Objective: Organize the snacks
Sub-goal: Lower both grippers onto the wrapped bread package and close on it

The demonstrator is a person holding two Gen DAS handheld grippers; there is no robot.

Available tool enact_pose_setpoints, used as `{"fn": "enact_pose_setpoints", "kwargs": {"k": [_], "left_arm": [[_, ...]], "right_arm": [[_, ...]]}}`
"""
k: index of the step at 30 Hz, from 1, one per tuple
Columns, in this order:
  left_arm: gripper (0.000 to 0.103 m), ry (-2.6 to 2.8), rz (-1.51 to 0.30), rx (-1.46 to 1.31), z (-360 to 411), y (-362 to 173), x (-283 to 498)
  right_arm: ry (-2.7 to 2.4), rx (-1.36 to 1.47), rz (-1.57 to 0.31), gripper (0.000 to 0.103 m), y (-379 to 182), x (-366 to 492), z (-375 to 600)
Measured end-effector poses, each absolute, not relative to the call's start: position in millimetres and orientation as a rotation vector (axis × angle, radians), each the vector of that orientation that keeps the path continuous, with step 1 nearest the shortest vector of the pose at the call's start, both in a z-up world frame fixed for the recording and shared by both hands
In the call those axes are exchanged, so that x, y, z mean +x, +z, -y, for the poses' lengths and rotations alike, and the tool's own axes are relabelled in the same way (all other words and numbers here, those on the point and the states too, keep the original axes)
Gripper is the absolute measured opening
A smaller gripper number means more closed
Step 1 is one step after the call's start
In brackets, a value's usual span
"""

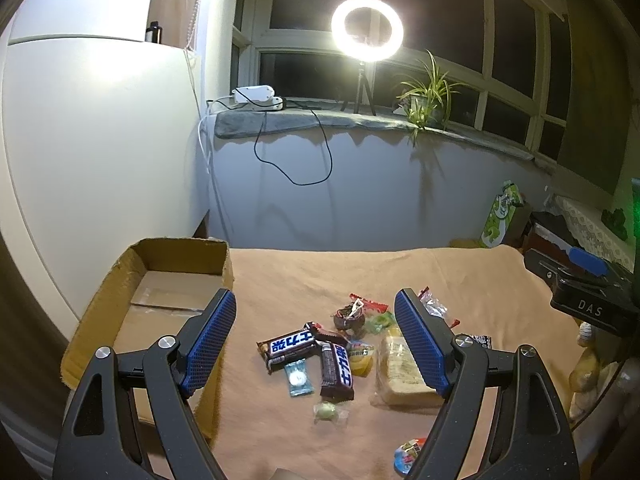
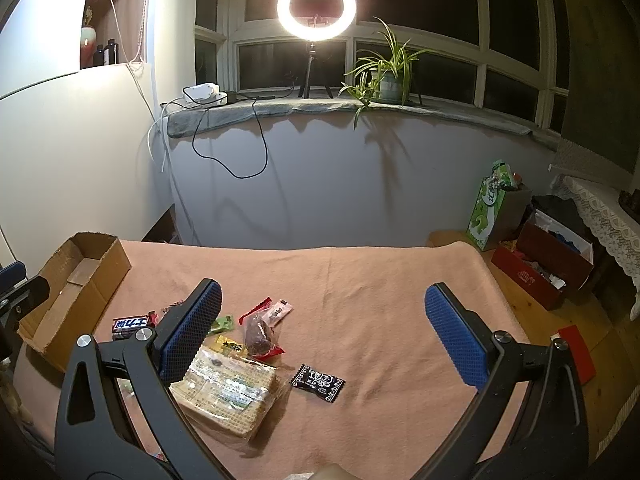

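Note:
A pile of wrapped snacks lies on the tan cloth. In the left wrist view I see two brown chocolate bars [image 1: 287, 345] [image 1: 337, 372], a wafer pack [image 1: 402, 372], a blue candy [image 1: 297, 378] and a green candy [image 1: 328, 412]. My left gripper [image 1: 316, 312] is open and empty above them. An open cardboard box [image 1: 152, 292] stands at the left. In the right wrist view the wafer pack [image 2: 232, 396], a red-wrapped dried fruit [image 2: 260, 336] and a black candy [image 2: 317, 383] lie below my right gripper [image 2: 322, 300], open and empty.
The cloth-covered table [image 2: 380, 280] ends at a grey wall. A ring light [image 2: 316, 4] and a potted plant [image 2: 386, 76] stand on the sill. A green bag [image 2: 490, 208] and red boxes [image 2: 544, 268] sit on the floor at right. The box also shows at left [image 2: 76, 292].

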State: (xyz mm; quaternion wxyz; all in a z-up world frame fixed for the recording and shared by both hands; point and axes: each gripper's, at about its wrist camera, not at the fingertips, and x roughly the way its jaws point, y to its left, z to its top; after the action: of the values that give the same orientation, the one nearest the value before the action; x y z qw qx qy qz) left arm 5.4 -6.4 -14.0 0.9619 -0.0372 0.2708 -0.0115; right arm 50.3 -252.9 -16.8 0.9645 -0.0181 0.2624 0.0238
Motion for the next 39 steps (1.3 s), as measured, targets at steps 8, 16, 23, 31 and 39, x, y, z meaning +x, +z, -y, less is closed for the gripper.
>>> {"fn": "enact_pose_setpoints", "kwargs": {"k": [8, 16, 23, 31, 39], "left_arm": [[0.082, -0.094, -0.646, -0.119, 6, -32, 19], [0.081, -0.225, -0.792, -0.223, 12, -69, 36], [0.073, -0.370, -0.894, -0.318, 26, -90, 47], [0.062, -0.450, -0.981, -0.311, 47, -110, 63], [0.057, -0.472, -1.017, -0.296, 48, -124, 75]], "right_arm": [[0.086, -0.018, -0.594, 0.103, -30, 60, 255], [0.230, 0.078, -0.744, 0.100, -53, 72, 265], [0.339, 0.184, -0.894, 0.090, -85, 74, 271], [0.448, 0.366, -1.075, 0.075, -123, 84, 272], [0.489, 0.484, -1.164, 0.061, -148, 101, 268]]}}
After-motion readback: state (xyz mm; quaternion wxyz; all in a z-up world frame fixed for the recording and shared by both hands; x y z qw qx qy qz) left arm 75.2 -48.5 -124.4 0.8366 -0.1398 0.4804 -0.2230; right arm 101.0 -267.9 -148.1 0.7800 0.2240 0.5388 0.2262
